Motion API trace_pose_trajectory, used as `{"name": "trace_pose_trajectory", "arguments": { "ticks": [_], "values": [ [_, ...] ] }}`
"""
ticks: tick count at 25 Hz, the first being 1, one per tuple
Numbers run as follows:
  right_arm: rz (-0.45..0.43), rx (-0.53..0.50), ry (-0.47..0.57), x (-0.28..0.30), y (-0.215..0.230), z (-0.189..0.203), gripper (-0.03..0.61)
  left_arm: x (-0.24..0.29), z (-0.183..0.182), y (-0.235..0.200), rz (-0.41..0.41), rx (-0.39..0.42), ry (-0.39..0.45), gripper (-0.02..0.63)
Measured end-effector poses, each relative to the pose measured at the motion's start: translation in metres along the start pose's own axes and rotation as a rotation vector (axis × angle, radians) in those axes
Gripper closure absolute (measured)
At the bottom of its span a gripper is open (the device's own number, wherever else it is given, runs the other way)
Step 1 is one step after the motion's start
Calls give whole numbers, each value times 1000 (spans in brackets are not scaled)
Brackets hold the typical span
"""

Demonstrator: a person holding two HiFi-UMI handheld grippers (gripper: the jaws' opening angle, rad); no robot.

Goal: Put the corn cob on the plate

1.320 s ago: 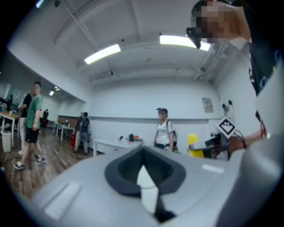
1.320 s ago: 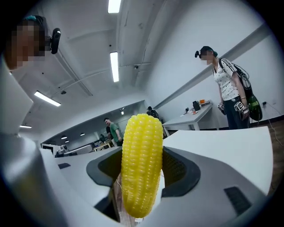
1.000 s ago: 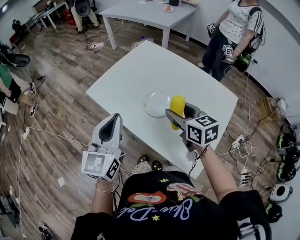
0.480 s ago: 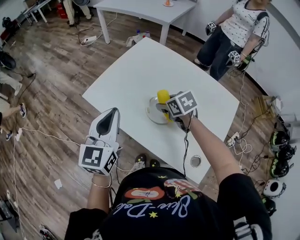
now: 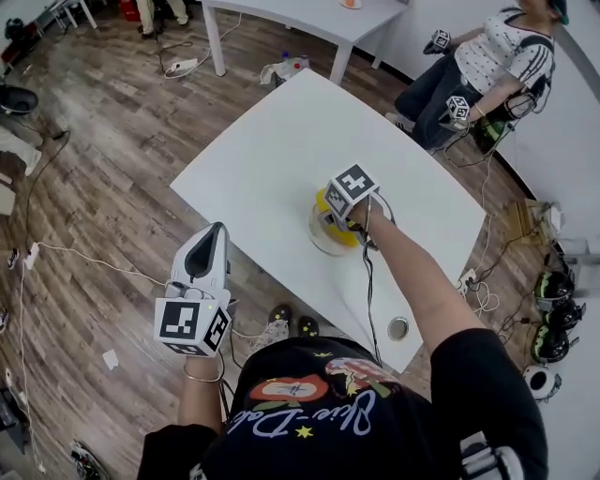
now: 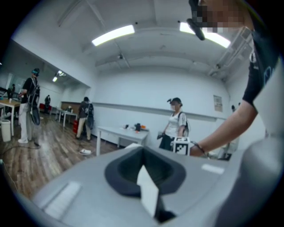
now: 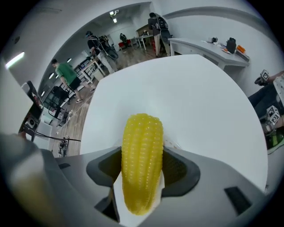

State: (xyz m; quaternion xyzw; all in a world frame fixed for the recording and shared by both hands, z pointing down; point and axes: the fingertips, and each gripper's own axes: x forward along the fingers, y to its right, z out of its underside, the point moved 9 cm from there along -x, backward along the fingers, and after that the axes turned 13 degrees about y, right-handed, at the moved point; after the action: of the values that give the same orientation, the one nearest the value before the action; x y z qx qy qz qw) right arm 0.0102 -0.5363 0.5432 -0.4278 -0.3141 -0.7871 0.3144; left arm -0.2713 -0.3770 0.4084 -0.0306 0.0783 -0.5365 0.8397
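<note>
The yellow corn cob [image 7: 142,159] stands lengthwise between the jaws of my right gripper [image 7: 141,181], which is shut on it. In the head view that gripper [image 5: 337,223] hangs right over the clear glass plate [image 5: 317,240] on the white table [image 5: 272,141], and the corn cob [image 5: 322,201] shows as yellow beside and below the marker cube. Whether the cob touches the plate is hidden. My left gripper [image 5: 214,234] is held off the table's near-left edge, above the floor, jaws together and holding nothing. Its own view shows the left gripper [image 6: 148,195] against the room beyond.
Another person [image 5: 487,66] with grippers stands past the table's far right corner. A second white table [image 5: 291,14] is at the back. Cables [image 5: 84,262] and helmets [image 5: 553,319] lie on the wooden floor. A round cable hole [image 5: 398,328] sits near the table's front right.
My right gripper has carried the corn cob leftward from beside the plate to directly over it and lowered it. The left gripper has barely moved.
</note>
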Motion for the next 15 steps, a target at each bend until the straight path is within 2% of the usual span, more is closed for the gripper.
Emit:
{"name": "trace_pose_trajectory", "arguments": {
  "ticks": [4,9,15],
  "values": [
    [36,-51,-26,7,0,-6,313,-9,-1,-10,-38,5,-4,617],
    [107,-149,3,11,-9,-4,311,-12,-1,-16,-56,12,-6,617],
    [119,-130,114,11,-6,2,311,-1,-6,-1,-15,40,-12,617]
  ]
}}
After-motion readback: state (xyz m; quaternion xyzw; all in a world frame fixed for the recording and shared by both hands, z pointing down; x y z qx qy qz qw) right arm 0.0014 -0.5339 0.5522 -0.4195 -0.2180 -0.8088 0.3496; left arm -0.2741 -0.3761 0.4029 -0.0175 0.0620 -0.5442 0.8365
